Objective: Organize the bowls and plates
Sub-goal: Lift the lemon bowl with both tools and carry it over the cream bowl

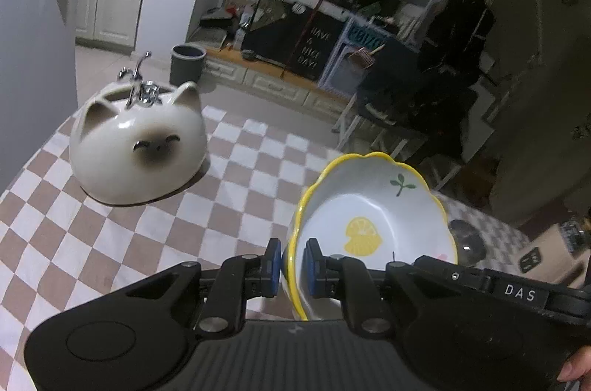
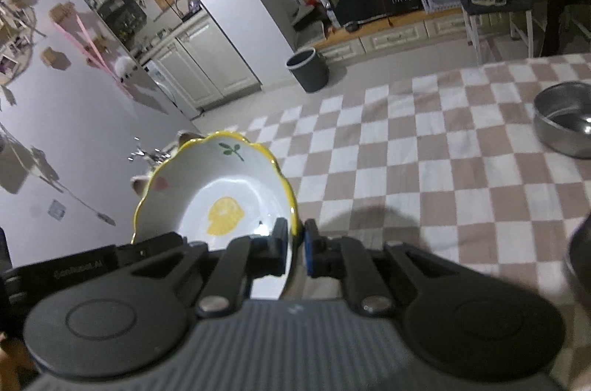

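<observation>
Lemon bowl (image 1: 373, 213) pinched between left gripper (image 1: 293, 261) and right gripper (image 2: 295, 248), rim-held

White bowl (image 1: 373, 210), yellow scalloped rim, lemon print; pink-and-white checked worktop (image 1: 236, 176); cream cat-faced dish (image 1: 136, 147); grey steel bowl (image 2: 565, 121).

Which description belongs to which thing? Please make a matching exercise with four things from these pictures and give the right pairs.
Things:
1. lemon bowl
2. cat-shaped holder
3. steel bowl
4. bin

Descriptions:
A. stands on the floor
B. rim gripped by both grippers, off the cloth
C. holds metal cutlery, on the checked cloth
D. empty, resting on the checked cloth

Pairs: 1-B, 2-C, 3-D, 4-A

The left gripper and the right gripper each have their jaws shut on the rim.
</observation>
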